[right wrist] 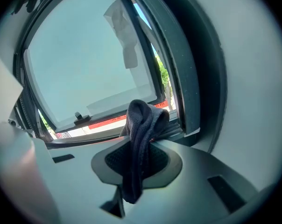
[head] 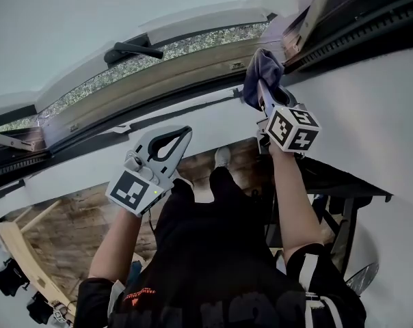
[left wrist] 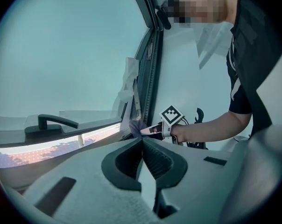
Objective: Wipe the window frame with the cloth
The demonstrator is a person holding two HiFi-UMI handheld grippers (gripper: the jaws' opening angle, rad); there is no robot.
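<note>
I am pinching the cloth [right wrist: 141,120] in my right claw [head: 263,91], pushing it onto the frame [head: 158,80] at the far right so it rubs. My left claw [left wrist: 142,143] is hanging left, pressed together, empty.

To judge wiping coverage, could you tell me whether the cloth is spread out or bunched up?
Bunched up: the cloth hangs in thick folds, pinched between the jaws of the right gripper.
</note>
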